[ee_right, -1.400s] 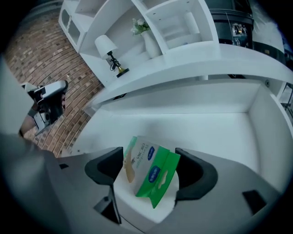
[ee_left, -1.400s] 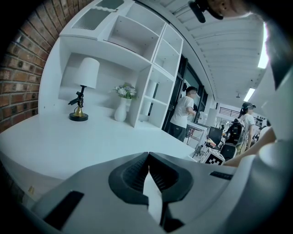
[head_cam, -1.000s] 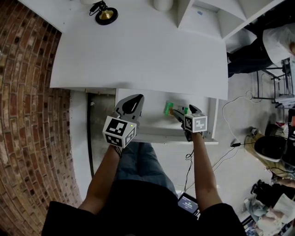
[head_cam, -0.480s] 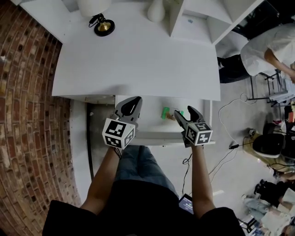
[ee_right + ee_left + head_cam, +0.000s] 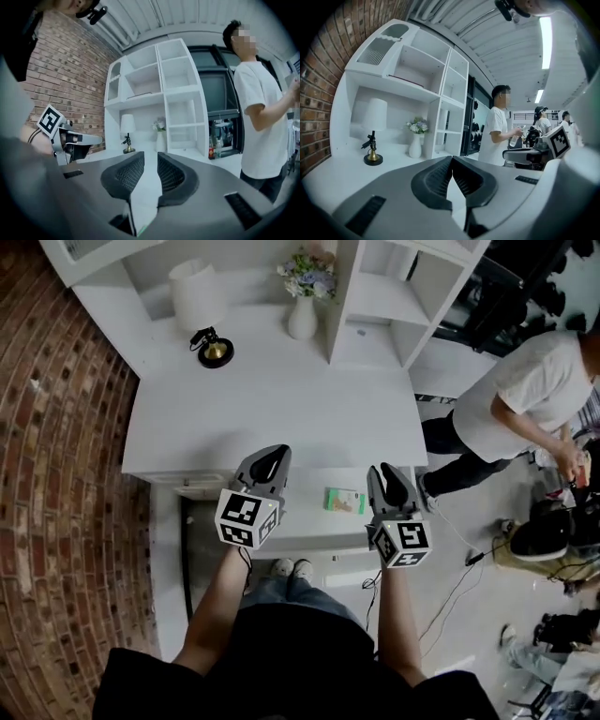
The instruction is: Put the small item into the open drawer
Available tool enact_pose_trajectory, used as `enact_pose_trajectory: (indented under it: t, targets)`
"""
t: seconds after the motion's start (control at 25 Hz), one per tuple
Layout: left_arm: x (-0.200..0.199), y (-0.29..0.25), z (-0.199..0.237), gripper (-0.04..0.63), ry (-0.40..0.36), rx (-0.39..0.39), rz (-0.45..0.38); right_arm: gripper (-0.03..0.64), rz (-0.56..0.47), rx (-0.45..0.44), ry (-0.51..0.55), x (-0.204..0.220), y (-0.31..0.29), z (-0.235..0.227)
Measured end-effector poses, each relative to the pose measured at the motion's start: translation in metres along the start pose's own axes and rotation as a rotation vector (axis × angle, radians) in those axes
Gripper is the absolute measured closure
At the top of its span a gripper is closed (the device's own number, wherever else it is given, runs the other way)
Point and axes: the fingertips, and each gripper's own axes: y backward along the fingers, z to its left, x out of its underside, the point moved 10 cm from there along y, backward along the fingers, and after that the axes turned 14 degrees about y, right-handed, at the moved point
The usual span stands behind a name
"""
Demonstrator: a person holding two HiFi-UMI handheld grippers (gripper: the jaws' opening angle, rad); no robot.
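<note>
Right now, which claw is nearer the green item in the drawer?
Right. The right claw, closing with nothing between its jaws, sits just right of the green item; the left claw is farther off to its left.

The left gripper (image 5: 452,161) fills the lower frame, its two ridged jaws closed tip to tip with nothing between them. Beyond it, a white desk (image 5: 337,176) meets a brick wall (image 5: 318,89). A lamp (image 5: 374,136) and a vase of flowers (image 5: 416,140) stand on the desk beside a white shelf unit (image 5: 450,89). A person in a white T-shirt (image 5: 497,131) stands at right.
</note>
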Motion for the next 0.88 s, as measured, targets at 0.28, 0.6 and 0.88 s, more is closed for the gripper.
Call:
enact_pose_trajectory:
  t: [0.28,0.6,0.88]
  targets:
    - [-0.024,0.015,-0.01,0.574,-0.045,0.023,-0.079,0.615,-0.143,0.141,0.02,-0.033,0.028,0.002]
    - [-0.03,0.022,-0.01,0.574,-0.067,0.03,-0.104,0.617,-0.175,0.221,-0.006,-0.032,0.04,0.007]
    - [-0.03,0.021,-0.009,0.574,-0.065,0.035,-0.099,0.618,-0.14,0.257,-0.002,-0.032,0.041,0.006]
